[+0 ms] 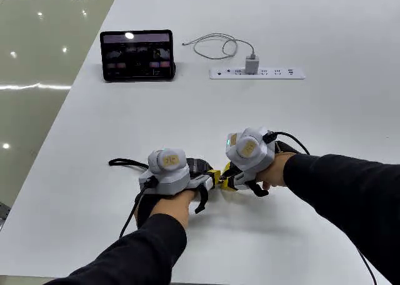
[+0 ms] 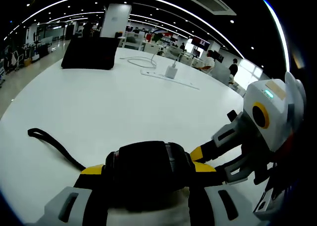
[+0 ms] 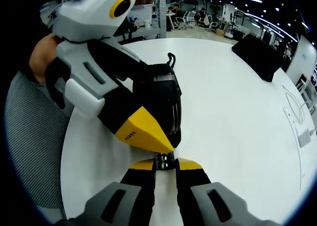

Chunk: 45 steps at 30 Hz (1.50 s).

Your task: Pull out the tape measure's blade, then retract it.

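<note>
The black tape measure (image 2: pixel 147 159) rests on the white table (image 1: pixel 206 110) between the yellow-tipped jaws of my left gripper (image 2: pixel 148 172), which is shut on its case. Its black wrist strap (image 2: pixel 49 141) trails off to the left. In the head view the case (image 1: pixel 199 167) sits between both grippers near the table's front. My right gripper (image 3: pixel 165 164) meets the case from the right and is shut on the small blade tab (image 3: pixel 164 159) at its mouth. Almost no blade shows. The left gripper's yellow fingertip (image 3: pixel 141 132) lies just above that tab.
A dark tablet (image 1: pixel 137 54) stands at the back left. A white power strip (image 1: pixel 257 73) with a plugged charger and a looped cable (image 1: pixel 219 45) lies at the back. The table's left edge (image 1: pixel 69 104) drops to a shiny floor.
</note>
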Available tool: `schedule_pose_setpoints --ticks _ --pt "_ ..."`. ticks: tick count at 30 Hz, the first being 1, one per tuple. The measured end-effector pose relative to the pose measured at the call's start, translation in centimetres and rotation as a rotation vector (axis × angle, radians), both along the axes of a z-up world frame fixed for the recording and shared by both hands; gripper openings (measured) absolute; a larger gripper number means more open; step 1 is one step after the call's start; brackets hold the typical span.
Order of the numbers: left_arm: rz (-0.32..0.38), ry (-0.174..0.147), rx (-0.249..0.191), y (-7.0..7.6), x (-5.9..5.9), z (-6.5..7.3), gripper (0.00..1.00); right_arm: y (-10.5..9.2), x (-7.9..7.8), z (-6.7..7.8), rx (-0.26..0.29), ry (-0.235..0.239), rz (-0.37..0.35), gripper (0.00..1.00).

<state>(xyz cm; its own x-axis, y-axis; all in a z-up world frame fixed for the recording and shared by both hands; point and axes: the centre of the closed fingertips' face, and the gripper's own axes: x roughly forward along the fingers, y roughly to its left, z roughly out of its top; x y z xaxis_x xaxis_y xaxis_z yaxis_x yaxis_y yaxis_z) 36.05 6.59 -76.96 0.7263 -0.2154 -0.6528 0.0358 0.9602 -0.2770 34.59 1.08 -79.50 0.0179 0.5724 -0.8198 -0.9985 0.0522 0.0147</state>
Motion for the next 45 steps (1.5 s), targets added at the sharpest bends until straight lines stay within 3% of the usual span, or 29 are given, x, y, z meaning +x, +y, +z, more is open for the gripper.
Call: schedule_pose_setpoints --ticks 8,19,24,45 --pt "-0.005 0.001 -0.003 0.0 0.0 0.0 0.62 0.7 -0.1 0.0 0.007 0.001 0.002 0.12" --pt "-0.005 0.004 -0.007 0.0 0.0 -0.1 0.62 -0.1 -0.1 0.0 0.018 -0.010 -0.002 0.12" --pt "-0.004 0.009 -0.010 0.0 0.0 -0.1 0.62 0.6 -0.1 0.0 0.017 -0.027 0.013 0.11" --pt "-0.028 0.024 -0.016 -0.1 -0.1 -0.2 0.63 0.9 -0.2 0.1 0.025 -0.019 0.007 0.11"
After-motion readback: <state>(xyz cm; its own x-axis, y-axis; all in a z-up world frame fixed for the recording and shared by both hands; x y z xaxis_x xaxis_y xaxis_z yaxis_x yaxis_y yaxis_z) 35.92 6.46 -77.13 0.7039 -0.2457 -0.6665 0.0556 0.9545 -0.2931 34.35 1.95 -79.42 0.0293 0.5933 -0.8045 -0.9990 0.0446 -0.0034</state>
